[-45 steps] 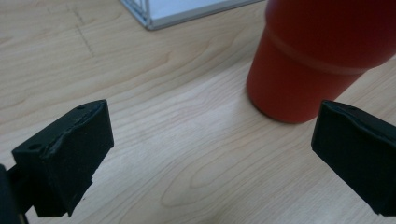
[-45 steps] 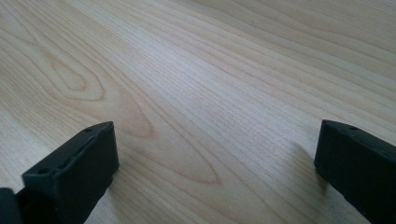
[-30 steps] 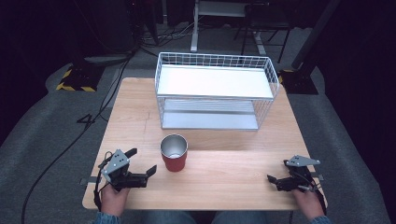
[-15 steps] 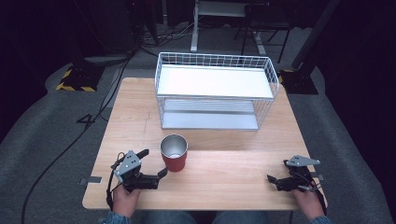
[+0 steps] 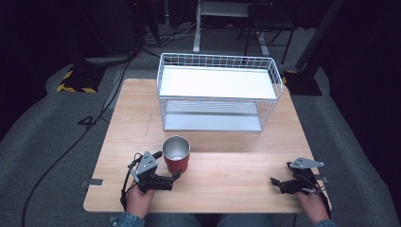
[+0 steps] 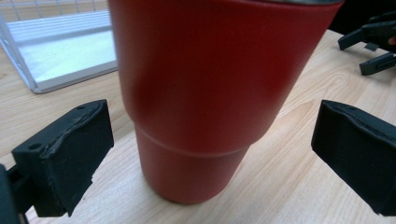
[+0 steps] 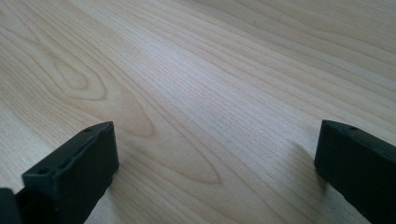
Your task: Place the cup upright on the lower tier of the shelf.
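Cup (image 5: 176,154), red, stiff, probably smooth-walled and slippery, is standing upright near the table's (image 5: 236,170) front edge while the left gripper (image 5: 176,175), jaws wide, is flanking its narrower lower body, the likeliest grip.

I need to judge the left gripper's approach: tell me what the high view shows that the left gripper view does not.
High view alone: the cup's open metal-lined mouth, the rack's upper tier and both hands.

Left gripper view alone: the left gripper's jaws stand wide apart, either side of the cup's narrower base, neither touching it.

Both: red cup upright on the wooden table, rack's lower shelf, right gripper.
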### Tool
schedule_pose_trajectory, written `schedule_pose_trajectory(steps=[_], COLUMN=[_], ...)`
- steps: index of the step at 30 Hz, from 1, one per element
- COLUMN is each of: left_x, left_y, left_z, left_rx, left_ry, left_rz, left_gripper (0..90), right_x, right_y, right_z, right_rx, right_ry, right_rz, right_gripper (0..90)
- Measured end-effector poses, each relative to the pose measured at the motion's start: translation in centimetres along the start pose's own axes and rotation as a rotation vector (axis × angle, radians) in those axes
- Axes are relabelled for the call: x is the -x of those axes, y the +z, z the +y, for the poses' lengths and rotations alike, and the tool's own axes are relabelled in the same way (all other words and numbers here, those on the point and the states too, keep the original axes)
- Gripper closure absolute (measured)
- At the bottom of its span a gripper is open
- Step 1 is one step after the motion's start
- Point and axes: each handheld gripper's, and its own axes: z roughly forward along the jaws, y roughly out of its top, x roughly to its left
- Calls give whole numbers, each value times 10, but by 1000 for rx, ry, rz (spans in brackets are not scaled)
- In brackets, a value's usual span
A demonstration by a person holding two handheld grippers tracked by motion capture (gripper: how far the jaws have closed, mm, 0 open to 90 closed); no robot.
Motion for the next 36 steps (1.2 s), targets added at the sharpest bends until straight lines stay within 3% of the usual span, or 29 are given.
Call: schedule_pose_trajectory(steps=[13, 20, 26, 33, 34, 36], left_x=[5, 9, 8, 8, 7, 7], left_y=[21, 37, 43, 45, 44, 44], left_z=[2, 2, 2, 1, 1, 1], left_rx=[-48, -96, -100, -99, -99, -99], left_ry=[-3, 9, 4, -1, -3, -3], left_rz=[39, 90, 84, 120, 138, 137], left_gripper=[0, 5, 9, 70, 129, 157], right_x=[0, 0, 0, 0, 0, 0], right_y=[0, 0, 0, 0, 0, 0], right_z=[0, 0, 0, 0, 0, 0], right_rx=[0, 1, 1, 1, 1, 1], right_ry=[0, 0, 0, -1, -1, -1], right_rz=[0, 0, 0, 0, 0, 0], right_gripper=[0, 0, 0, 0, 0, 0])
